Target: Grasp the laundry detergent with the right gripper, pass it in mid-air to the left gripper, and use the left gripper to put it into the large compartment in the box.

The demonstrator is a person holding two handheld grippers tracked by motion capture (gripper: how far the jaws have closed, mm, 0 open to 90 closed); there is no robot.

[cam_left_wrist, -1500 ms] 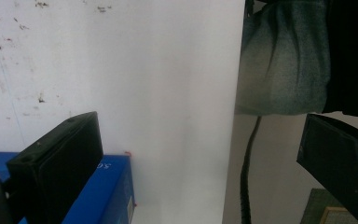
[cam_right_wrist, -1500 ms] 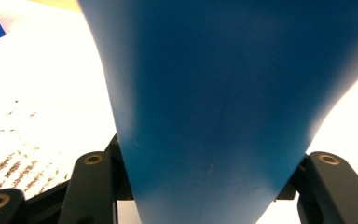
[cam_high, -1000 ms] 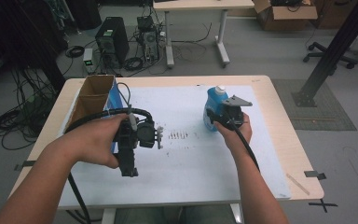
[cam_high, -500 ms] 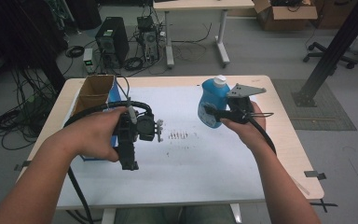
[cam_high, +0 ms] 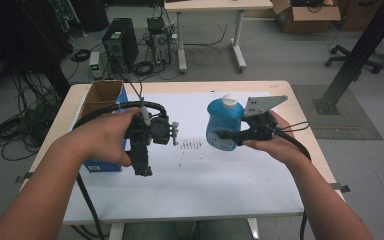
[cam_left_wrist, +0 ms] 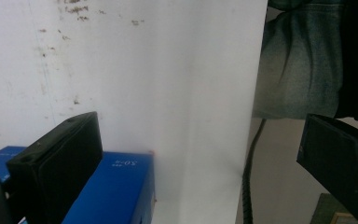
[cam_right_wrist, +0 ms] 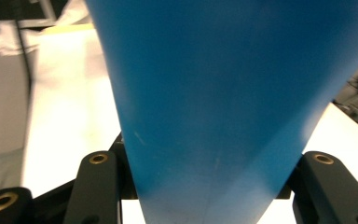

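A blue bottle [cam_high: 223,119] with a white cap hangs upright above the table, gripped low on its body by my right gripper [cam_high: 221,136], which is shut on it. In the right gripper view the bottle's blue wall [cam_right_wrist: 214,93] stands between the two black jaws of that gripper [cam_right_wrist: 209,186]. My left gripper [cam_high: 143,169] is held over the left part of the table, pointing down and back toward the person. In the left gripper view this gripper [cam_left_wrist: 198,163] is open, with nothing between its jaws.
A white sheet [cam_high: 205,175] covers the table, with a row of small dark marks [cam_high: 191,146] at its middle. An open cardboard box with blue sides [cam_high: 102,97] stands at the left, its blue side [cam_left_wrist: 116,186] under the left jaw. Behind the table lie a computer tower and cables.
The right hand has lifted the blue bottle off the table and carried it slightly right. The left gripper has stayed about where it was.
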